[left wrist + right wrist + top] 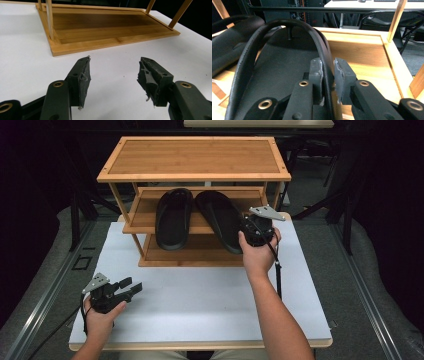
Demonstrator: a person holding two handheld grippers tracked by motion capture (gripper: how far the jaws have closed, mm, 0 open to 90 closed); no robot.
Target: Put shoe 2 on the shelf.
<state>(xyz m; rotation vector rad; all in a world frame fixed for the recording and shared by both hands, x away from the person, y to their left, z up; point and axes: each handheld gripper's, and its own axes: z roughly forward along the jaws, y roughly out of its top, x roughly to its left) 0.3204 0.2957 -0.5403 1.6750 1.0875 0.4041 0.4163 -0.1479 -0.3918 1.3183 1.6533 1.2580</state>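
The right-hand sandal (222, 220) looks like moulded foam or rubber, so I would expect it to be light and a little springy, with a matte, faintly textured skin that should not slide much under rubber pads. Its strap (287, 27) is the obvious handle: a thin arched band, soft enough to flex when pinched, so the shoe will probably hang and swing from it rather than stay level. The right gripper (327, 75) has that strap between its jaws near the outer side of the sandal; in the right gripper view the pads sit either side of the band, the left one against it, and with a slight gap on the right I cannot be sure they are pressing hard. The sandal is plain black, broad in the sole with a dished footbed, and it lies on the middle shelf of the bamboo shoe rack (195, 175), toe pointing away, its heel jutting over the shelf's front edge. Its twin, the left-hand sandal (173, 217), lies just beside it. The left gripper (127, 287) rests low over the white table (200, 305) near the front-left corner, jaws spread wide with nothing between them.
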